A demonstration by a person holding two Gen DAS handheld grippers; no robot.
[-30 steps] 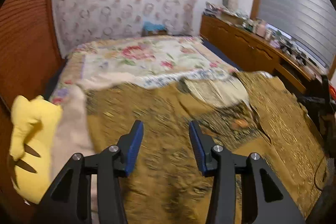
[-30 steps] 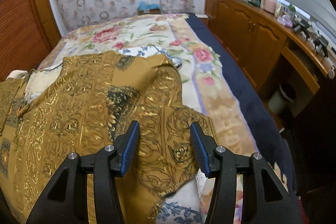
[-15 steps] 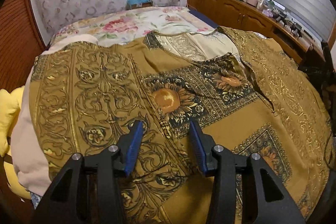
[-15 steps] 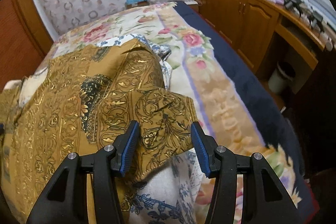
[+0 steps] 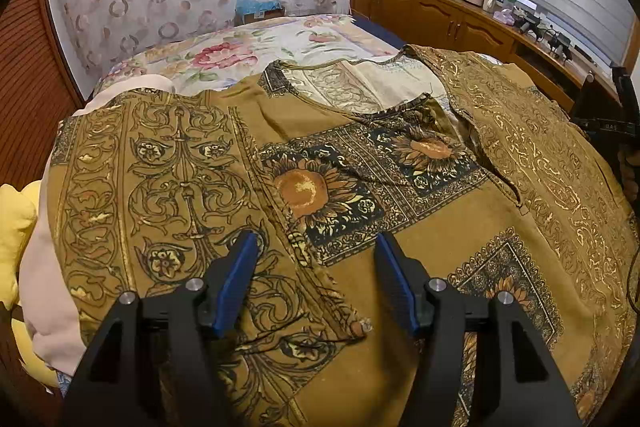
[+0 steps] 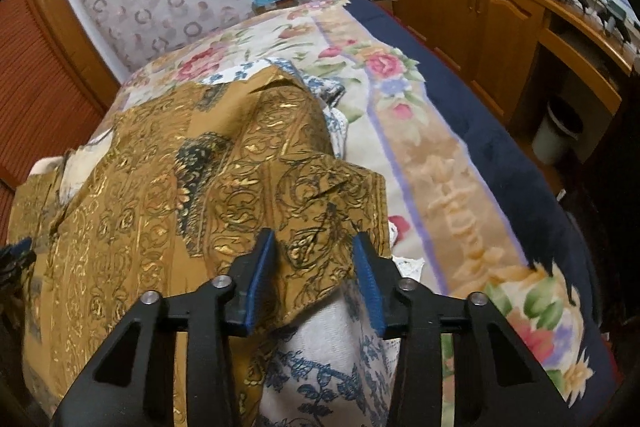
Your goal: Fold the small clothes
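Spread across the bed, front up: a mustard-gold patterned top, neckline toward the far end, sunflower panels showing on the chest. At its left edge, a sleeve with scrollwork print lying flat beside a pale pink cloth and a yellow plush toy; at its right edge, the other sleeve draped over a white cloth with blue print. Left gripper released, jaws wide, poised just above the lower end of the left sleeve with nothing between the pads. Right gripper likewise released, its jaws straddling the cuff edge of the right sleeve without visibly pinching it; contact with the fabric hard to judge. Step in hand, by the look of it: lining up for the first fold, sleeves not yet brought inward, garment still fully laid out. Next move likely calls for lowering each gripper onto a sleeve edge, clenching on a single layer of the top only, avoiding the cloths underneath, then carrying both sleeves toward the sunflower panels in the middle. Thin, loose fabric; prone to bunching and slipping if caught too close to the hem.
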